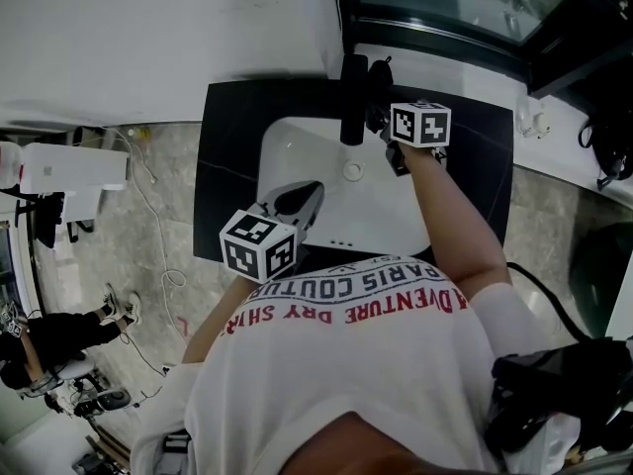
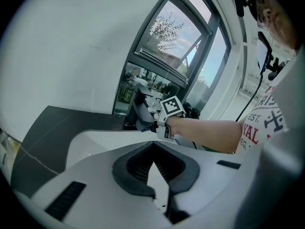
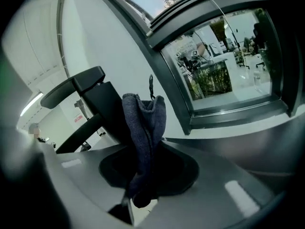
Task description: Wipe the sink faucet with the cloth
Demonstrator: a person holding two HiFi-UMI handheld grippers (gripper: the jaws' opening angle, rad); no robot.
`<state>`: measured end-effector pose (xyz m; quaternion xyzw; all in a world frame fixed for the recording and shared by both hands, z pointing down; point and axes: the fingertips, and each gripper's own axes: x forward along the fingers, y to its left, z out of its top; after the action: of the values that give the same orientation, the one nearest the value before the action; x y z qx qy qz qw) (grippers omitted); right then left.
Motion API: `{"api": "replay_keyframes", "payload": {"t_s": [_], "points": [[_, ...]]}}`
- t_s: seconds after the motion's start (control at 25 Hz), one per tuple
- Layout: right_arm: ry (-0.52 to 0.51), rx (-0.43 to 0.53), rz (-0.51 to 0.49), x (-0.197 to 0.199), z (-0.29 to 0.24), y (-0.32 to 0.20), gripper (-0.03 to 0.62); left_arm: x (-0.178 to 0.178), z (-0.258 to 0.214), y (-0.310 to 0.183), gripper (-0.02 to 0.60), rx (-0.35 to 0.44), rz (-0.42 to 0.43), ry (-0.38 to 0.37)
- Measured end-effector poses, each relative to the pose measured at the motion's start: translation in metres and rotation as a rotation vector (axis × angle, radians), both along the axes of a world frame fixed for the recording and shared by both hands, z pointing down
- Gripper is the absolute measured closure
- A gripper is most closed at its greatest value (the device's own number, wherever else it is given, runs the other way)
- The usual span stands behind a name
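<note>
A: where's the cloth (image 3: pixel 144 128)? can't spot it from the head cam
B: mostly hidden behind the right gripper (image 1: pixel 382 122). Its own cam shows jaws clenched on it, right beside the black faucet (image 1: pixel 353 97). Touching or not, can't tell.
A: left gripper (image 1: pixel 302 201)?
B: jaws closed, nothing in them, over the sink (image 1: pixel 307 146) front-left edge, well apart from the faucet.

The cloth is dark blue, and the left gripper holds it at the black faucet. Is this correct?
Not quite. It is the right gripper that holds the dark blue cloth at the black faucet, and the right gripper view shows the cloth pinched between its jaws. The left gripper has its jaws together on nothing.
</note>
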<state>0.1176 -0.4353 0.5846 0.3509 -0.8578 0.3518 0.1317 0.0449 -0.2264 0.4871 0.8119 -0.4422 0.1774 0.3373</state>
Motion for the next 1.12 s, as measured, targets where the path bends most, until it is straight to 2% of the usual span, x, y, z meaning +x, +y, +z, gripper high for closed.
{"api": "replay_keyframes", "payload": {"t_s": [0.2, 0.32, 0.44, 0.68, 0.88, 1.12], "points": [[-0.030, -0.009, 0.011, 0.003, -0.005, 0.003, 0.514, -0.001, 0.001, -0.002, 0.580, -0.001, 0.001, 0.004], [-0.116, -0.012, 0.032, 0.009, -0.019, 0.016, 0.514, 0.000, 0.001, -0.005, 0.581, 0.002, 0.002, 0.012], [-0.247, -0.024, 0.060, 0.015, -0.032, 0.034, 0.514, 0.003, 0.002, -0.007, 0.580, 0.003, 0.012, 0.018], [-0.417, -0.022, 0.046, 0.008, -0.031, 0.054, 0.514, 0.010, 0.005, -0.008, 0.580, -0.004, 0.035, 0.020], [-0.463, 0.023, -0.010, -0.009, -0.030, 0.057, 0.514, 0.002, 0.008, -0.007, 0.580, -0.003, 0.036, -0.014], [-0.518, 0.037, -0.022, -0.023, -0.028, 0.050, 0.514, -0.004, 0.014, -0.006, 0.580, -0.020, 0.023, -0.009]]}}
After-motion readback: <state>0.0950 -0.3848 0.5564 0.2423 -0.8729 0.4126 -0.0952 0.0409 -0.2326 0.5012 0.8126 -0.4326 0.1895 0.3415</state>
